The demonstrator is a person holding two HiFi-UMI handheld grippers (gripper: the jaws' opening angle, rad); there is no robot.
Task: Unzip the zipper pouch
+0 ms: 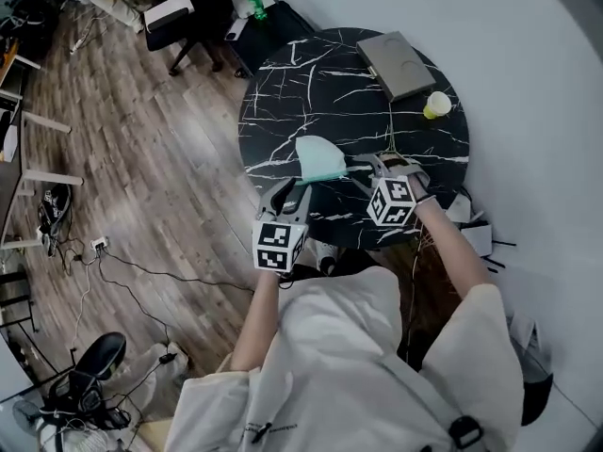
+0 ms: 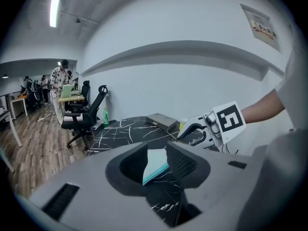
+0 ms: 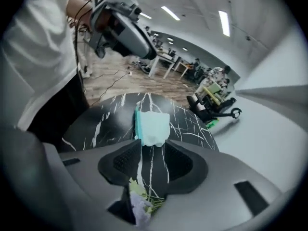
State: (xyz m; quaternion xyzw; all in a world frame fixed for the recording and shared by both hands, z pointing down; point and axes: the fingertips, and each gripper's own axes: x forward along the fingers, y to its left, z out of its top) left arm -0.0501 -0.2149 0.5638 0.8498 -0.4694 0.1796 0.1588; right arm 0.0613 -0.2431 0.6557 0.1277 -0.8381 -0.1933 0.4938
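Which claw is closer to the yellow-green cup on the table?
Right. The right claw is beside the pouch, on the side facing the cup. The left claw is at the pouch's opposite, near-left corner, farther off.

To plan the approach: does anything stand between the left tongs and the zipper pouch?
Nothing visible does: only bare tabletop lies between the open left tongs and the zipper pouch; the grey case and cup sit beyond.
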